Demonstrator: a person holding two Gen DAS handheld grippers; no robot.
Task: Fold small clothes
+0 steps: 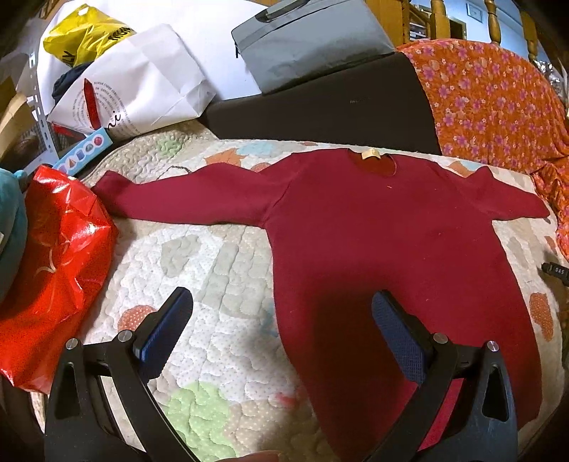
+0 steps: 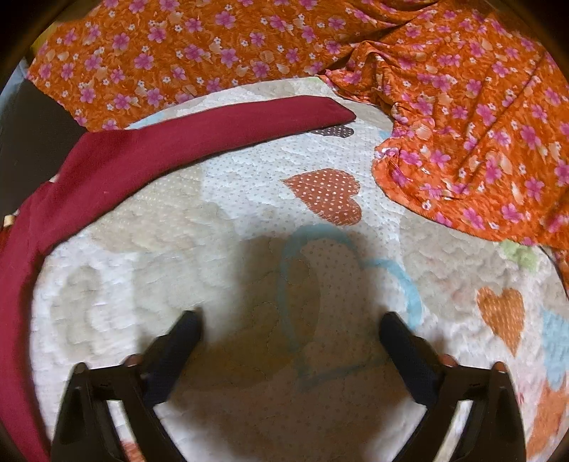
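Down at the bottom of the left wrist view, the left gripper [image 1: 282,302] has its jaws spread wide with nothing clamped: one blue-padded finger hangs over the quilt [image 1: 213,284], the other over the lower part of the dark red top [image 1: 373,231]. That top lies flat across the middle of the frame, neckline and pale label toward the upper centre, one sleeve stretched to the left and the other to the right edge. At the left edge sits a shiny red bag [image 1: 60,256]; a white paper bag [image 1: 142,81] and a yellow plastic bag [image 1: 81,33] fill the upper left, a grey case [image 1: 309,39] rests on a dark block at upper centre, and an orange flowered cloth [image 1: 490,99] drapes the upper right.

In the right wrist view, the right gripper [image 2: 290,320] also stands with its jaws apart, with only bare quilt [image 2: 249,199] and its heart patches between them. The dark red top [image 2: 142,149] curves along the left side, its sleeve running to the upper centre. The orange flowered cloth [image 2: 462,124] covers the top and right.
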